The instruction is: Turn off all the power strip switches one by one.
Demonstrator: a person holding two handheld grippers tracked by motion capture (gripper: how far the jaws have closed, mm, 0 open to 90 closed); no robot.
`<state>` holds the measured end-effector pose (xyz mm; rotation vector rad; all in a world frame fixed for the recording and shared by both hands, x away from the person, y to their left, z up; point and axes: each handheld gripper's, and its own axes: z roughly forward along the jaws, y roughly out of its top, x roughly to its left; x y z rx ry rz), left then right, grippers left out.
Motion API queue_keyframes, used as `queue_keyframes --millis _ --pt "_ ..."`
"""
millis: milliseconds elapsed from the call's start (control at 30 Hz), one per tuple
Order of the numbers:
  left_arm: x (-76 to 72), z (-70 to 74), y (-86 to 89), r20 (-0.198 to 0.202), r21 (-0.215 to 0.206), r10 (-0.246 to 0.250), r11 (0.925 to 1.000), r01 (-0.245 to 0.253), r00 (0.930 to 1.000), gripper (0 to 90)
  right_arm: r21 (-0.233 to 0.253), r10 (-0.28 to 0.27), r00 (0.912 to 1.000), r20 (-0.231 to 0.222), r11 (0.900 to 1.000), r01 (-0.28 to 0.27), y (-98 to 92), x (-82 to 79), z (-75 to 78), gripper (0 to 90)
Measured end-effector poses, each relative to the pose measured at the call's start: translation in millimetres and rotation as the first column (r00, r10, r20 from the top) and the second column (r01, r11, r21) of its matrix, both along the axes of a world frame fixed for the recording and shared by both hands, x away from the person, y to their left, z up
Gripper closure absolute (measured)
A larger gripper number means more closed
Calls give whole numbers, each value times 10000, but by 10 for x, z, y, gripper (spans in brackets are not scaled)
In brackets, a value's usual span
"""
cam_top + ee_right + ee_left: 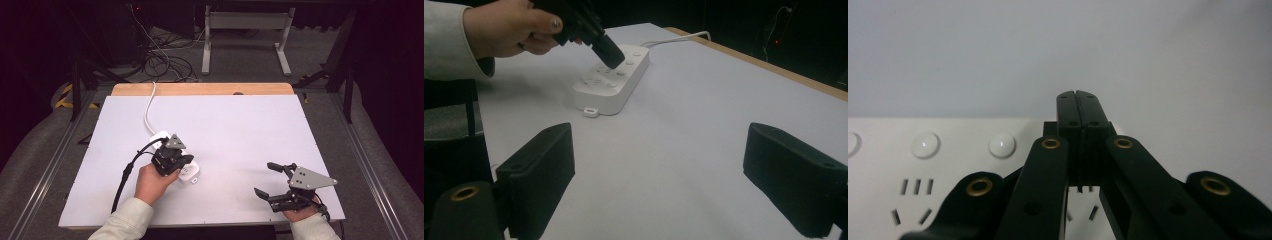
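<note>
Left gripper point(172, 159) pinched tight over the strip point(186, 172); right gripper point(274, 181) gaping wide.
I see bare table point(240, 130) far and right; strip's far end hides under my left gripper.

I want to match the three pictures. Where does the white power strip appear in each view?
High view: the power strip lies left of centre, partly under the left gripper.
Left gripper view: it spans the lower left, behind the shut jaws.
Right gripper view: it sits in the upper middle, beyond the open jaws.
Shared landmark: its row of round buttons, clearest in both gripper views.
</note>
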<state>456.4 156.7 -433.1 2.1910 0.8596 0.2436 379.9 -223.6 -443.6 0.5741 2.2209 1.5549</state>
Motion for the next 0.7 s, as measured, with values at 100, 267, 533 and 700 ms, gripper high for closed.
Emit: queue_keyframes --millis 100,267,533,700 --pt "-2 35 23 291 276 286 9992 -294 9992 900 -8 -13 10000 14 10000 13 -6 5 -1 135" --pt "63 13 124 14 520 614 9968 -614 9981 900 4 18 10000 -15 10000 -18 0 -2 0 135" --pt "162 -59 181 -473 767 719 9947 -681 9963 900 -12 20 10000 -8 10000 -20 2 7 -4 135" --pt "207 -113 166 -567 878 870 9928 -819 9946 900 -26 29 10000 -9 10000 -29 -3 8 -4 135"
